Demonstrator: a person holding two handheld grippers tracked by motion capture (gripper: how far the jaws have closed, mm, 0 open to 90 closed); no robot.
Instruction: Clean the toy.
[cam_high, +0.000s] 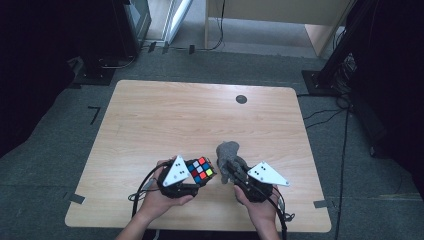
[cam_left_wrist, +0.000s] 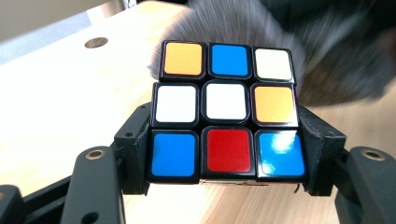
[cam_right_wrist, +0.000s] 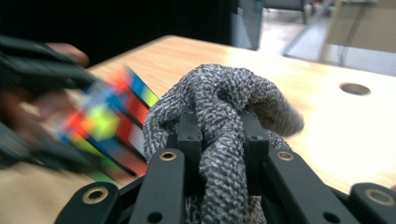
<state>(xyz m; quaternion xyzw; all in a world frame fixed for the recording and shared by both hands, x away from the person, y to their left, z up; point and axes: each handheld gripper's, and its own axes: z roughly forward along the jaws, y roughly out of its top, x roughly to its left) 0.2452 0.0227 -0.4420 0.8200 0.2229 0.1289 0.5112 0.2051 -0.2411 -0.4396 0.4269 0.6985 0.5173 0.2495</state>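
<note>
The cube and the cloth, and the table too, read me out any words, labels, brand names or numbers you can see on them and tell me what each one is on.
No readable text anywhere.
Puzzle cube: plain coloured stickers, no logo or number.
Grey cloth: woven pattern, no tag visible.
Wooden table: bare, with a round hole, no marking.
Grey plates on the grippers: small dark dots, no lettering.

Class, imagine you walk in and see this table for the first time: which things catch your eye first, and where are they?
The colour cube stands out first, clamped in the left gripper near the table's front edge. Right beside it, the right gripper is shut on a bunched grey cloth. Farther back, a round hole marks the bare wood.
</note>
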